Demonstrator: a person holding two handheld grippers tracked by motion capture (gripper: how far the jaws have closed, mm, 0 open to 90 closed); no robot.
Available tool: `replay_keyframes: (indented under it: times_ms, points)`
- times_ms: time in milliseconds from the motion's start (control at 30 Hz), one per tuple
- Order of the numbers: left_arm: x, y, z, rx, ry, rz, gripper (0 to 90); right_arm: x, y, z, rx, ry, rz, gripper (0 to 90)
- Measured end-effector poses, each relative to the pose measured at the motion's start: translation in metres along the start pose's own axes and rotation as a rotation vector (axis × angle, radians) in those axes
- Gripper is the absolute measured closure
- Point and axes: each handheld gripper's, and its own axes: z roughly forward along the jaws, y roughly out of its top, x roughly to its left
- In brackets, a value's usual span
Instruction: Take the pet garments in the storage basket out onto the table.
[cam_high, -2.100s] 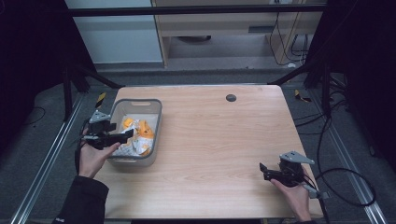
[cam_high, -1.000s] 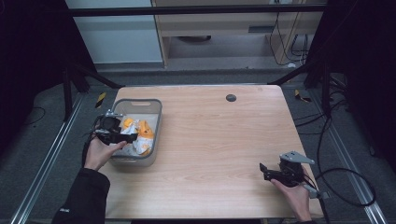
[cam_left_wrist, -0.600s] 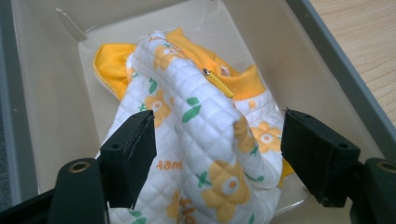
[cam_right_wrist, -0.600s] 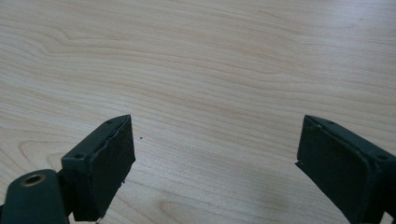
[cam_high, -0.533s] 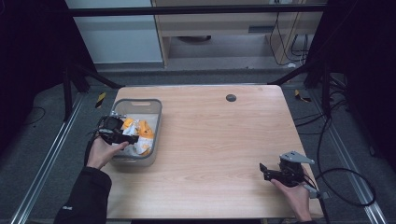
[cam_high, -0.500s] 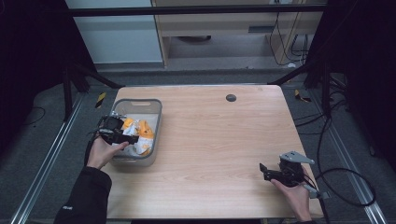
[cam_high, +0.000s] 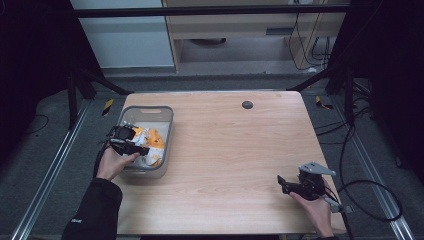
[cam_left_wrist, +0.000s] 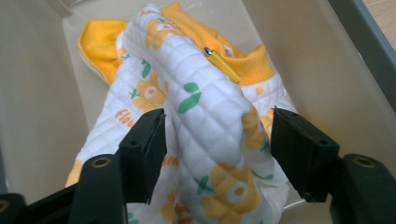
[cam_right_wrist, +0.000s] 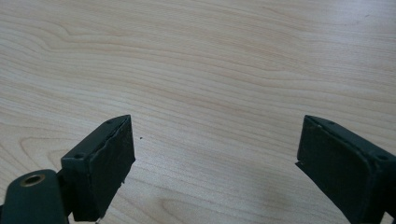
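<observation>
A quilted white garment (cam_left_wrist: 205, 112) with orange flowers, orange trim and a yellow zipper pull lies bunched in a grey plastic bin (cam_high: 162, 117). My left gripper (cam_left_wrist: 217, 140) is open inside the bin, its jaws standing on either side of a raised fold of the garment. In the high view the left gripper (cam_high: 131, 145) hangs over the bin's left side, above the garment (cam_high: 152, 142). My right gripper (cam_right_wrist: 212, 163) is open over bare wood, nothing between its jaws. From above, the right gripper (cam_high: 287, 184) sits near the table's front right corner.
The wooden table (cam_high: 235, 145) has a small dark round hole (cam_high: 247, 104) near its far edge. Metal frame rails and cables run along the floor on both sides. The bin's walls (cam_left_wrist: 336, 56) close in around the left gripper.
The left gripper has moved from the bin's left rim down into the bin, toward the near side, and now straddles the garment. The right gripper has stayed still.
</observation>
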Motion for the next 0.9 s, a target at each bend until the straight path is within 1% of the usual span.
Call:
replay_keyframes:
  times_ms: [67,267,333,500,667,867,900]
  points:
    - [-0.0002,-0.0001,0.001,0.012,-0.001,0.002,38.1,0.0004,0.0002,-0.0002,0.005,0.004,0.007,11.0]
    - [-0.0013,-0.0006,0.0057,0.047,0.004,0.006,43.6,0.0004,-0.0002,0.0005,0.007,0.002,0.0,10.9]
    - [-0.001,-0.0004,0.007,0.058,0.004,0.0,47.7,0.0003,-0.0002,0.0004,0.007,0.002,-0.001,10.9]
    - [0.0009,-0.0006,0.0081,0.083,-0.003,0.0,60.7,0.0002,-0.0002,0.0004,0.008,0.002,-0.001,10.9]
    - [0.0025,0.0006,0.0076,0.091,0.001,-0.001,68.3,0.0001,-0.0001,0.0004,0.008,0.003,-0.001,10.8]
    - [0.0021,0.0049,0.0027,0.093,0.008,0.006,71.6,-0.0003,-0.0001,0.0001,0.007,0.003,-0.001,10.8]
    - [0.0021,0.0056,0.0014,0.09,0.01,0.007,71.9,-0.0001,0.0001,-0.0003,0.008,0.006,0.006,10.8]
